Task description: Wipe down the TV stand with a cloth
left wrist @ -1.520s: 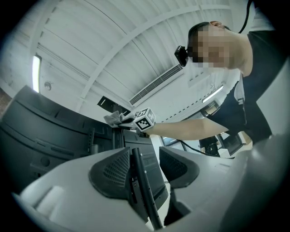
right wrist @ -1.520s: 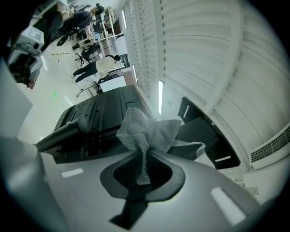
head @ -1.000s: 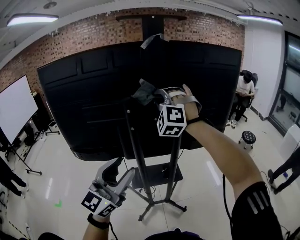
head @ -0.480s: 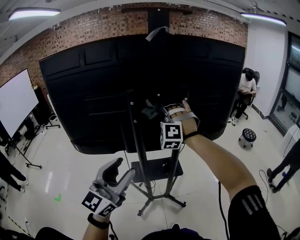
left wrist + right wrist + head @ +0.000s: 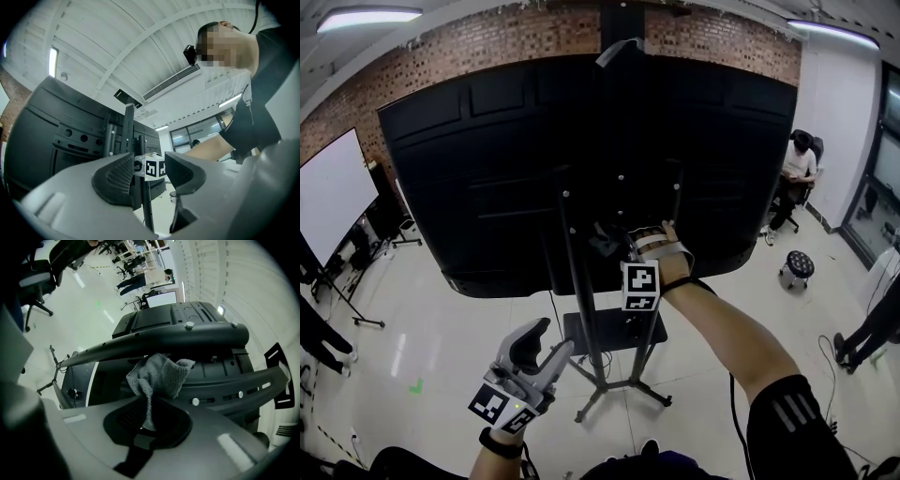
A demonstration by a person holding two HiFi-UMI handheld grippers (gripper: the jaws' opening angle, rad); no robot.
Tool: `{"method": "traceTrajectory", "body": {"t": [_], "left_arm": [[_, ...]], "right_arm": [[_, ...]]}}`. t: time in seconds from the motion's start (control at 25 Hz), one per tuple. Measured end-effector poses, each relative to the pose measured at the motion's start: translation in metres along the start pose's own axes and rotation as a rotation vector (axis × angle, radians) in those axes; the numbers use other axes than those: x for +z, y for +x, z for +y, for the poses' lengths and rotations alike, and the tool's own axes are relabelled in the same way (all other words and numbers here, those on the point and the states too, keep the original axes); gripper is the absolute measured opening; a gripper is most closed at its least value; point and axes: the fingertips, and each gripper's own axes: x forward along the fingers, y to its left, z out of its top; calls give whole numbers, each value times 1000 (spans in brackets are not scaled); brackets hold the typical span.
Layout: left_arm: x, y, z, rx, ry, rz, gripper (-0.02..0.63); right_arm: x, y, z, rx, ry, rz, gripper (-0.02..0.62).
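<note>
W/ R gripper (image 5: 614, 242) clamped on the cloth (image 5: 159, 376) at mid-height of the TV stand's post (image 5: 583, 309) & L gripper (image 5: 546, 339) narrow-gapped, empty, low-left of it, we press firmly & stroke slowly along the post.

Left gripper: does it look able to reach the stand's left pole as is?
Probably yes: the left gripper hangs empty close beside the left pole with only air between them; the right gripper and its cloth sit higher up.

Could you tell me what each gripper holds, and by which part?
The right gripper pinches the grey cloth by a bunched edge; left gripper holds nothing.
</note>
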Motion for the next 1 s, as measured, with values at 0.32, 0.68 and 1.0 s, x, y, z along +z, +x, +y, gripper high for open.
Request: {"method": "traceTrajectory", "body": {"t": [0.32,0.68,1.0], "left_arm": [[-8,0,-2,4,-6,14,224],[-15,13,-10,-19,-7,23,224],[-20,41,-22,-70,-8,18,225]], "right_arm": [[1,10,44,77,8,4,23],[9,-48,-1,-5,288,-176,23],[-36,-138,-79,-243,426,-284,23]]}}
